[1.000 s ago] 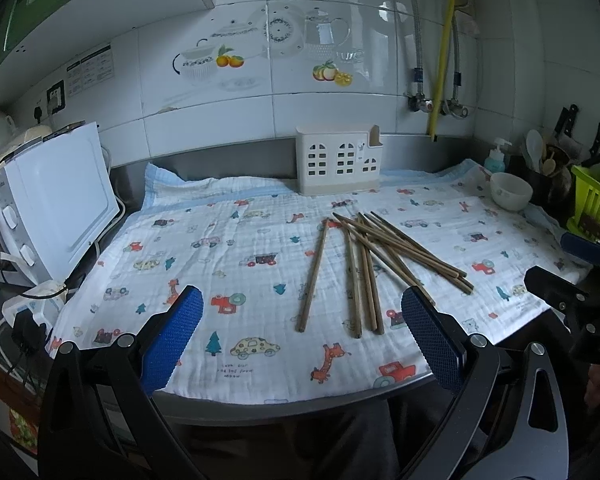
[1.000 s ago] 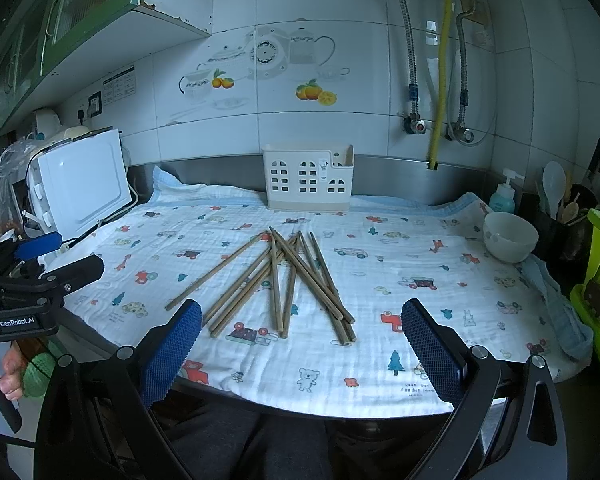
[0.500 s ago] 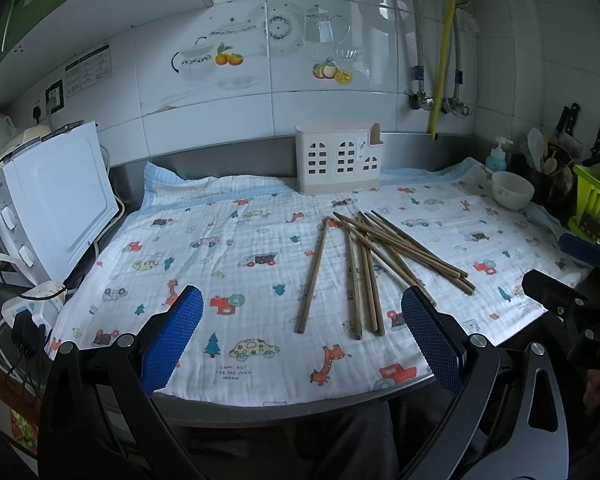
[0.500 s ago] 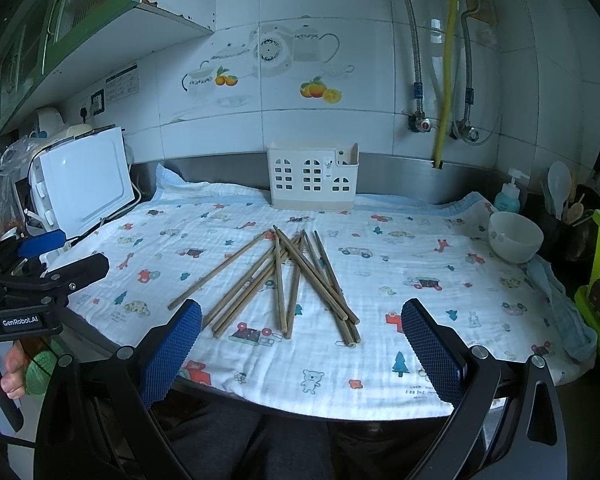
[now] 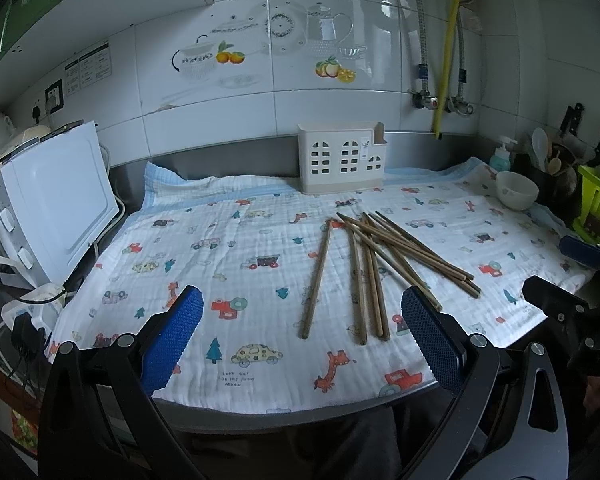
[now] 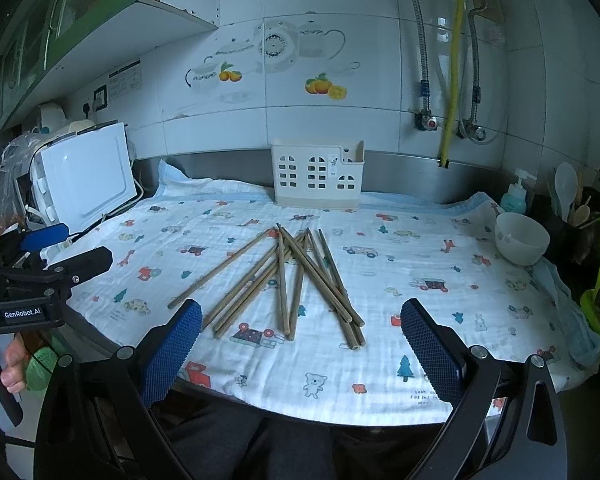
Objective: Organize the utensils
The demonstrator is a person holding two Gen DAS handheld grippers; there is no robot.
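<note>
The thin brown wooden chopsticks lie loose and crossed on the white printed muslin cloth, toward its front edge, and none is in the white plastic holder with window-shaped holes at the back edge. I judge that you are at the very start: nothing is picked. Your left gripper and right gripper both hang before the front edge, jaws spread wide and holding nothing. Next you need one stick free of the pile; the single one at the left side seems easiest. The sticks are slim, smooth and round, so they may roll on the soft, wrinkled cloth.
</note>
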